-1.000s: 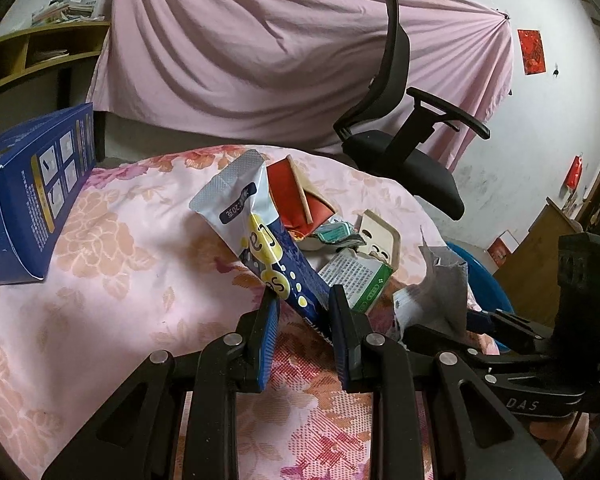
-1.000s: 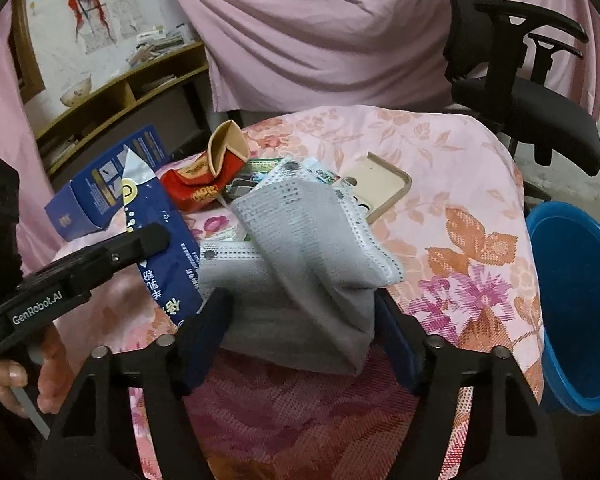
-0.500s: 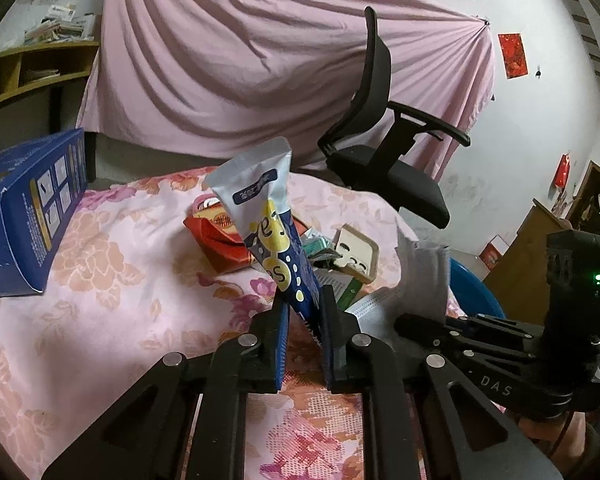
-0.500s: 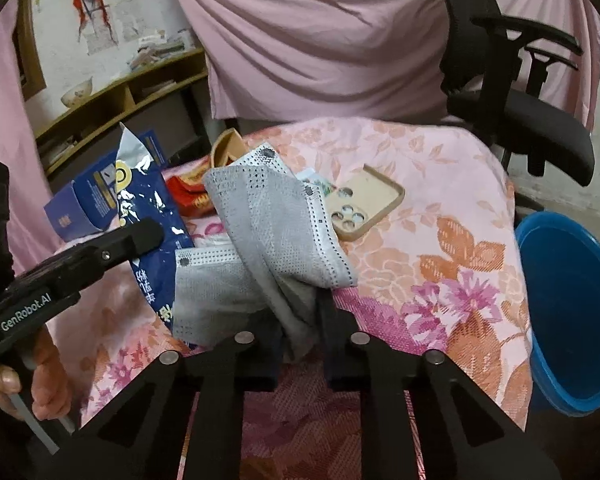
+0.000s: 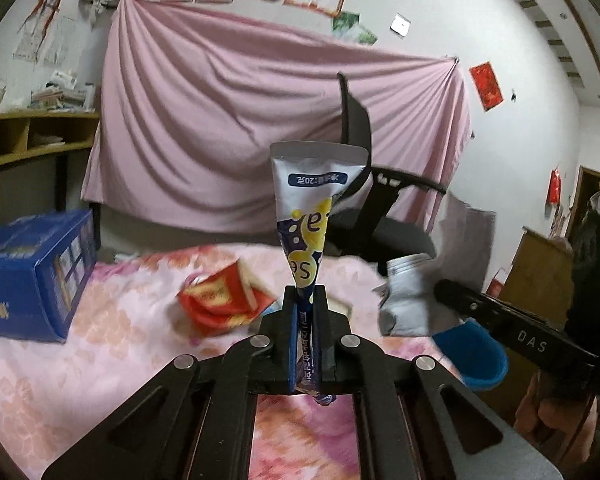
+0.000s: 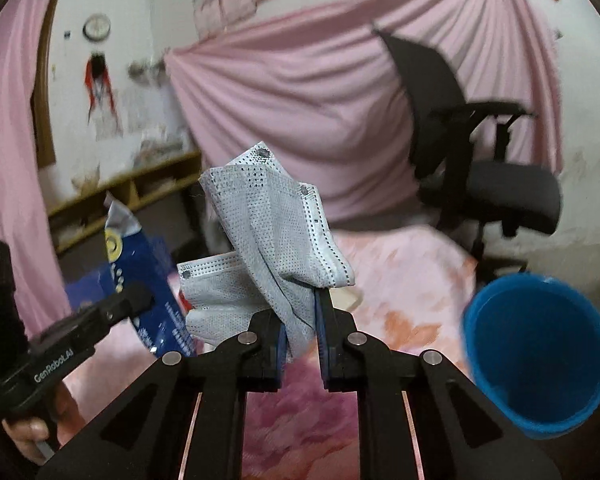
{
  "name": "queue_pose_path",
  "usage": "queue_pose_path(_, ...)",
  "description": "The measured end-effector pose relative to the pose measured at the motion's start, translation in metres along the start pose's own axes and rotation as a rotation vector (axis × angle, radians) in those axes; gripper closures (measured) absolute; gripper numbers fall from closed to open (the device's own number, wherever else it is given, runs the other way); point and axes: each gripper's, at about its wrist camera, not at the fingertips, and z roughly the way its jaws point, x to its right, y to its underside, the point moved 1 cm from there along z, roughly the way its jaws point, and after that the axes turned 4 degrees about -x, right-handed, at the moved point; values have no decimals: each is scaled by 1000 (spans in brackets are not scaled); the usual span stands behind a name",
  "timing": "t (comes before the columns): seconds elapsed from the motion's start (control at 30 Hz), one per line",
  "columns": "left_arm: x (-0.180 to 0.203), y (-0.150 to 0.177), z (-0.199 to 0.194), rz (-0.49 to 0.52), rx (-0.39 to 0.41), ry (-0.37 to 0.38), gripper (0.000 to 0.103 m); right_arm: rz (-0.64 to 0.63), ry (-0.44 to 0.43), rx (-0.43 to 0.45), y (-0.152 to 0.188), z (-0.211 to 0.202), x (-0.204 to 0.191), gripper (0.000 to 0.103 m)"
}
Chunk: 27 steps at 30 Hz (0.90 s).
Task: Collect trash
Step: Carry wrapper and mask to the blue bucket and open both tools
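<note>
My left gripper (image 5: 305,292) is shut on a blue, yellow and silver snack wrapper (image 5: 312,208) that stands upright above the floral table cover (image 5: 100,344). My right gripper (image 6: 302,312) is shut on a crumpled grey face mask (image 6: 276,240), held up off the table. In the left wrist view the mask (image 5: 412,296) and the right gripper's black body (image 5: 516,332) show at the right. In the right wrist view the wrapper (image 6: 148,276) sits in the left gripper's finger (image 6: 112,312) at the left. A blue bin (image 6: 540,352) stands open to the right, below table level.
A red packet (image 5: 224,296) lies mid-table and a blue carton (image 5: 32,272) stands at the left edge. A black office chair (image 6: 480,168) stands behind the table, before a pink curtain (image 5: 220,128). Wooden shelves (image 5: 32,136) line the left wall. A hand (image 6: 28,436) holds the left gripper.
Both grippers closed on their items and lifted them off the table: the wrapper now stands upright, the mask hangs clear. Both views have tilted upward, showing more wall.
</note>
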Motion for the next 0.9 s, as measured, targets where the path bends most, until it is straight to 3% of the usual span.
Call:
queue_pose_path(0.23, 58, -30, 24, 47, 32, 95, 99, 67, 152, 205, -17, -46, 39, 92)
queue_pose_path(0.4, 108, -43, 58, 91, -17, 184, 99, 137, 275, 254, -20, -63, 81, 91)
queue_pose_path(0.57, 149, -43, 109, 81, -165, 260, 99, 191, 401, 224, -16, -66, 121, 90)
queue_pose_path(0.73, 175, -38, 156, 62, -309, 286, 99, 287, 445, 144, -2, -63, 159, 89)
queue_pose_path(0.9, 190, -26, 189, 49, -396, 273, 99, 369, 469, 73, 6, -56, 186, 89)
